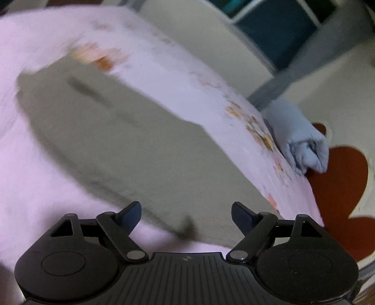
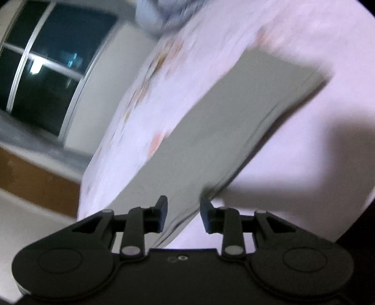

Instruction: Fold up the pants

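Grey-olive pants lie folded flat in a long strip on the pink floral bedsheet. In the left wrist view my left gripper hovers over the strip's near end, its jaws wide apart with nothing between them. The right wrist view shows the same pants running away diagonally, their layered fold edge on the right side. My right gripper sits at the near end with its jaws partly apart. The pants' edge passes between the fingers, which do not press on it. Both views are blurred.
A rolled light-blue garment rests at the bed's edge, seen also as a blue garment at the top. Beyond the edge are a red heart-patterned mat, a grey frame and a dark window.
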Motion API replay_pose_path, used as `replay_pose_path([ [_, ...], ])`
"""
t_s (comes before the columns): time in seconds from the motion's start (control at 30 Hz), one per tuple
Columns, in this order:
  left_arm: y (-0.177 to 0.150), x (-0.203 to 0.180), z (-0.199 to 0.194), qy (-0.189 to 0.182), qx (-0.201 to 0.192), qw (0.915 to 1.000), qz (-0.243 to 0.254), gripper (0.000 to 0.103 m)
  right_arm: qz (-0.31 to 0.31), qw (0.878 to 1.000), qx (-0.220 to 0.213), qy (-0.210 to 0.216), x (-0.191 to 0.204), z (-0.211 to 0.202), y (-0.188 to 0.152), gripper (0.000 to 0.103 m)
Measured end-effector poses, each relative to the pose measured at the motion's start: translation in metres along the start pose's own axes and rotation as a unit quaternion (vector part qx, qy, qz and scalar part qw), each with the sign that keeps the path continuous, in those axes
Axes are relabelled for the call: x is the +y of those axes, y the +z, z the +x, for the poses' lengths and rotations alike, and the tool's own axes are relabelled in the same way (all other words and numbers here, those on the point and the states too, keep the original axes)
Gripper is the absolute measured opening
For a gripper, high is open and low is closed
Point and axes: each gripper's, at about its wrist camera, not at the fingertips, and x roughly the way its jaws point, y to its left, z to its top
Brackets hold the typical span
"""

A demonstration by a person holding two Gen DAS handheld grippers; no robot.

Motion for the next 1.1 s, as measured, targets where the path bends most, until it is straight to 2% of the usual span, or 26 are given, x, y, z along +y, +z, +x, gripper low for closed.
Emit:
replay_pose_path([
  [0.1,-0.001,-0.04,0.026,0.003,0.014,0.9978,0.064,0.083,0.048,0.998,-0.043,0.002,-0.022,-0.008,0.023,0.023],
  [0.13,-0.003,-0.051,0.034,-0.003,0.022,0.9966,0.079,0.083,0.046,0.997,-0.053,0.014,-0.022,-0.007,0.032,0.023],
  [0.23,-0.009,-0.086,0.056,-0.017,0.037,0.9906,0.131,0.083,0.027,0.997,-0.079,0.004,-0.015,0.007,0.067,0.025],
  [0.37,-0.013,-0.109,0.08,-0.013,0.057,0.9875,0.147,0.083,-0.015,0.997,-0.068,-0.031,-0.024,0.033,0.127,0.025],
  [0.43,-0.015,-0.112,0.083,-0.008,0.06,0.9868,0.15,0.083,-0.025,0.998,-0.047,-0.041,-0.03,0.054,0.153,0.026],
  [0.57,-0.016,-0.111,0.096,0.017,0.064,0.986,0.153,0.083,-0.051,0.997,0.006,-0.05,-0.051,0.063,0.166,0.026],
  [0.63,-0.017,-0.109,0.106,0.028,0.073,0.9861,0.146,0.083,-0.07,0.995,0.028,-0.07,-0.054,0.075,0.167,0.027],
  [0.7,-0.019,-0.109,0.112,0.035,0.076,0.9861,0.143,0.083,-0.078,0.995,0.035,-0.055,-0.057,0.076,0.167,0.026],
  [0.77,-0.023,-0.114,0.125,0.043,0.08,0.9845,0.15,0.083,-0.086,0.994,0.043,-0.042,-0.057,0.074,0.166,0.024],
  [0.83,-0.025,-0.116,0.129,0.043,0.082,0.9837,0.154,0.083,-0.116,0.991,0.048,-0.044,-0.054,0.072,0.164,0.014],
  [0.93,-0.024,-0.118,0.132,0.044,0.084,0.9836,0.153,0.083,-0.174,0.982,0.047,-0.057,-0.042,0.07,0.161,0.006],
  [1.0,-0.023,-0.118,0.132,0.044,0.084,0.9841,0.15,0.083,-0.225,0.971,0.033,-0.075,-0.026,0.062,0.157,0.0],
  [1.1,-0.024,-0.117,0.132,0.042,0.084,0.9839,0.152,0.083,-0.29,0.952,0.017,-0.093,0.0,0.064,0.16,0.0],
])
